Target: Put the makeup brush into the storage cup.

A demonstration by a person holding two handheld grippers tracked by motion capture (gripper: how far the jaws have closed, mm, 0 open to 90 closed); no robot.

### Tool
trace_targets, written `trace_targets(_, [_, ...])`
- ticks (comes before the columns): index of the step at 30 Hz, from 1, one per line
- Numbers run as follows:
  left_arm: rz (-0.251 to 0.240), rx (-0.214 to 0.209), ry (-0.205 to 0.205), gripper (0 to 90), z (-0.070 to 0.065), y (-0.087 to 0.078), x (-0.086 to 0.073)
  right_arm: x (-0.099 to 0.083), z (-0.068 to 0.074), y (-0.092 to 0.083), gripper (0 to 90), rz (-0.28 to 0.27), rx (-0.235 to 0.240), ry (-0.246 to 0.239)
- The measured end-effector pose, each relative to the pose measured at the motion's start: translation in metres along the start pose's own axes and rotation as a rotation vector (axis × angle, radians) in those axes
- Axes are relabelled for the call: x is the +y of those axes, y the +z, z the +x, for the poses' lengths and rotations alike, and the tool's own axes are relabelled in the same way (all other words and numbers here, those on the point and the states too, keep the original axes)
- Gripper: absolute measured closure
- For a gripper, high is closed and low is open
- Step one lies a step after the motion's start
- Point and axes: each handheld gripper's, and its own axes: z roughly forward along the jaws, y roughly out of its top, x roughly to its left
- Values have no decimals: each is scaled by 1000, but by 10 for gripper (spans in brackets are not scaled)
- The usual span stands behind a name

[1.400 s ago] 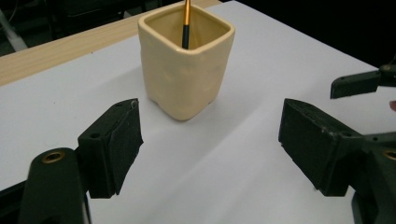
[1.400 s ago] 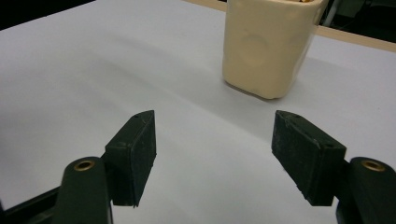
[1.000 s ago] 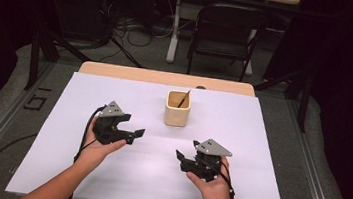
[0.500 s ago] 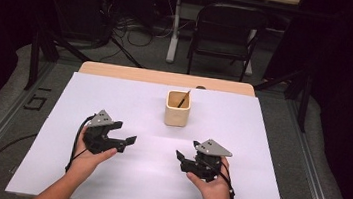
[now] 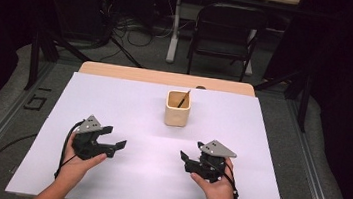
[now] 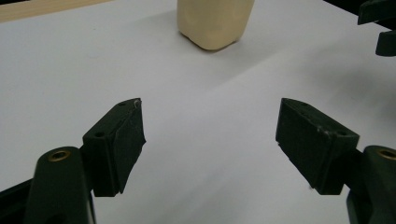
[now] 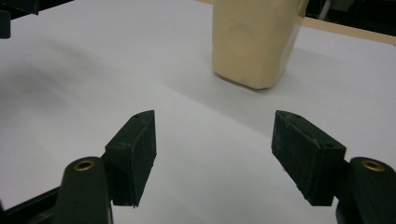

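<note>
- left claw (image 5: 118, 146) spread wide, nothing in it, low over the tabletop (image 5: 128, 109)
- right claw (image 5: 184, 159) same deal, spread and empty
- cup (image 5: 178, 109) with a stick (image 5: 183, 99) sits beyond both, well apart

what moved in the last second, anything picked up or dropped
The left tongs drew back toward the person and to the left, away from the cup, open and empty. Nothing was taken or released. The right tongs, also open, the cup and the stick in it stayed put.

No readable text, labels, brands, numbers or signs anywhere in these views.
</note>
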Motion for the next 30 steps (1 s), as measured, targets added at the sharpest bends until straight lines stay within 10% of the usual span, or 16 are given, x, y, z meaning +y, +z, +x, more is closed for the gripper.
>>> trace_targets(30, [29, 54, -36, 253, 26, -6, -25, -16, -25, 2, 314, 40, -58, 21])
